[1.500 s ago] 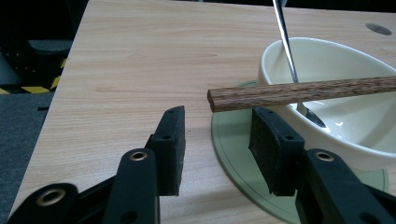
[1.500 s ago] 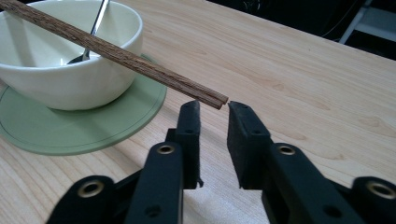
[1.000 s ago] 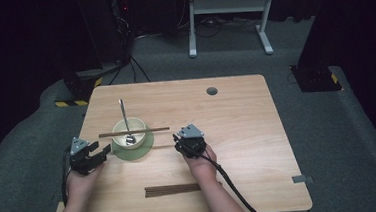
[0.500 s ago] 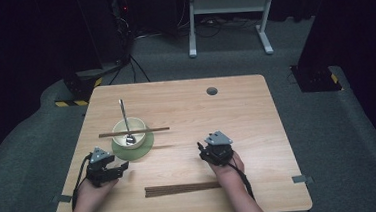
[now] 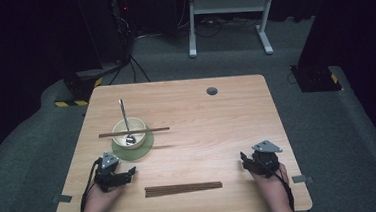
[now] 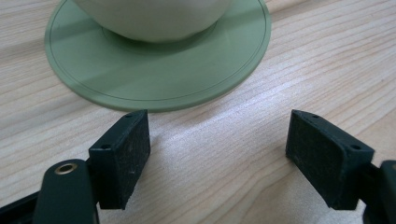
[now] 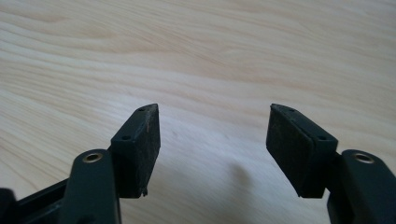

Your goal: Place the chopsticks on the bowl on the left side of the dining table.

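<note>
Change: both hands have pulled back toward the near edge of the table since a second ago; they were beside the bowl, and now they are apart from it.
Meaning: I judge that the placing work at the bowl is finished and the hands return to rest, or they prepare to take the next chopsticks.
Left gripper (image 5: 125,175): jaws wide apart, holding nothing; it rests near the front left, with the green saucer (image 6: 159,74) just ahead of it.
Right gripper (image 5: 246,163): jaws also spread, empty, above bare wood of the table (image 5: 217,129) at the front right.
Bowl (image 5: 129,132): a pale bowl standing on the green saucer, left of the table middle.
In the bowl: a metal spoon (image 5: 125,121), its handle leaning out toward the far side.
On the bowl: one pair of brown chopsticks (image 5: 133,132) lying flat across the rim.
Second chopsticks (image 5: 183,188): lying on the table near the front edge, between the two grippers, touched by neither.
</note>
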The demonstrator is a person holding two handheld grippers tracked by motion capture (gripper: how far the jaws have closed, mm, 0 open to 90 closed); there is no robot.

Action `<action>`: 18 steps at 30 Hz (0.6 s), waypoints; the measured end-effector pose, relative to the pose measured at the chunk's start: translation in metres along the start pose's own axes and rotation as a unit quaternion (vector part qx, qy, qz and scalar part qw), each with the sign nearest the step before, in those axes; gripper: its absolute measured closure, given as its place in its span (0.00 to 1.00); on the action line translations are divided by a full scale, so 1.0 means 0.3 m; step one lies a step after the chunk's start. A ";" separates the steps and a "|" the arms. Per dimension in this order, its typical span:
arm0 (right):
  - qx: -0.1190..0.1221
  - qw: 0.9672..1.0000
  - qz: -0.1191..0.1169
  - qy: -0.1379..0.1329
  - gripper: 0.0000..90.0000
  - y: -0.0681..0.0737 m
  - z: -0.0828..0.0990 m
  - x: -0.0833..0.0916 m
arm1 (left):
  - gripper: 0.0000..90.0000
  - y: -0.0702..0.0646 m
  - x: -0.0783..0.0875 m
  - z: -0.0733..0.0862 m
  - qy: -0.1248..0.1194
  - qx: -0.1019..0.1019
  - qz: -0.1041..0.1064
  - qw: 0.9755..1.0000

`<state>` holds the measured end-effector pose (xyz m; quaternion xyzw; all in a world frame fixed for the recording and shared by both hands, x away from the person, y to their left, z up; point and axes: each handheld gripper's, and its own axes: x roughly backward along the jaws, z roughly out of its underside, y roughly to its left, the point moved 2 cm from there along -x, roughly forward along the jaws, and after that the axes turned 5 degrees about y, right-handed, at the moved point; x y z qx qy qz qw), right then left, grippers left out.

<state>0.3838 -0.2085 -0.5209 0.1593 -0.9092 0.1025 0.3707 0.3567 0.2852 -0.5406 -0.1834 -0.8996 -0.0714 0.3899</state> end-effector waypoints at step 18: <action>-0.033 0.999 -0.020 0.034 0.29 -0.016 0.036 -0.031 | 0.17 -0.023 0.011 0.014 0.008 -0.013 0.010 1.000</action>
